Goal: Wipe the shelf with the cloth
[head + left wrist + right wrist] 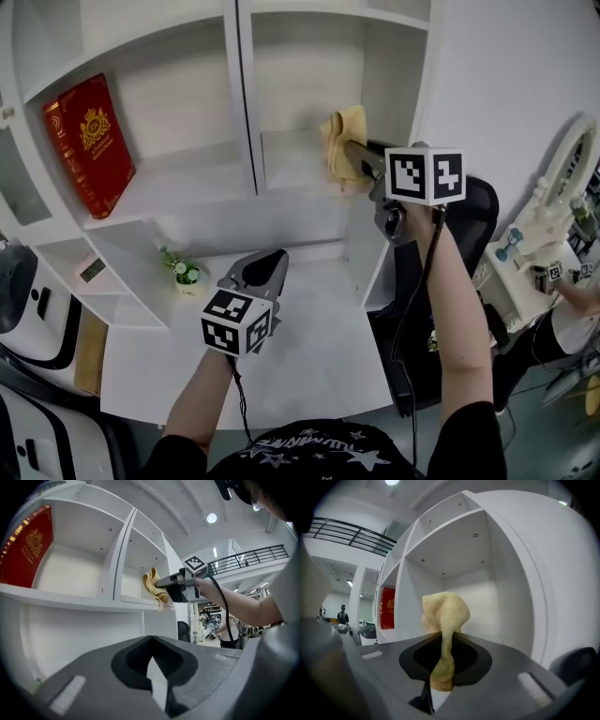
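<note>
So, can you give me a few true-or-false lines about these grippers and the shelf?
1. The right gripper has its jaws shut on the cloth. True.
2. The left gripper holds a cloth too. False: its jaws are shut on nothing.
3. The book shares a compartment with the cloth. False: a divider stands between them.
4. The book stands tilted. True.

The left compartment's shelf board lies bare from the divider across to the red book leaning at its left end. The yellow cloth, pinched in the right hand-held gripper, blocks the right compartment's front right corner. On the tabletop, only a potted plant stands, near the back left corner.
</note>
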`<action>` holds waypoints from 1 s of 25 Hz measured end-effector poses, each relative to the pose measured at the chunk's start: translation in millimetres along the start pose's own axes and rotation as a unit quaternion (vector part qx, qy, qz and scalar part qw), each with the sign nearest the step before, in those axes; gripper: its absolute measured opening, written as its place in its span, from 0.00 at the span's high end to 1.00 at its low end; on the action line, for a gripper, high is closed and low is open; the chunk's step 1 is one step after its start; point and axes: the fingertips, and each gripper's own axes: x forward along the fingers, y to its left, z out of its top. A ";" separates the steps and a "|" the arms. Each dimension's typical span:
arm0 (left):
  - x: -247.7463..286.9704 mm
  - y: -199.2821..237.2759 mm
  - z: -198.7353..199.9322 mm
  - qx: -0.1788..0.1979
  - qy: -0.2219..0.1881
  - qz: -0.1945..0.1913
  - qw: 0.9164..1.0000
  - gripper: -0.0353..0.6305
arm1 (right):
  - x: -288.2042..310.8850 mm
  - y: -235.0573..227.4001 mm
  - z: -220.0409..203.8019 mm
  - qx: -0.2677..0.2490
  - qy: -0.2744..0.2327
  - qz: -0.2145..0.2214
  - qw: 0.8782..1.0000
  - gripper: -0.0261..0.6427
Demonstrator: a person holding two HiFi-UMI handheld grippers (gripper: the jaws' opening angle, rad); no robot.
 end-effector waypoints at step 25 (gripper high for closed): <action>-46.3 85.6 42.5 -0.009 -0.035 0.171 0.985 0.93 | 185.7 5.1 186.9 -0.006 -0.174 0.034 0.984 0.84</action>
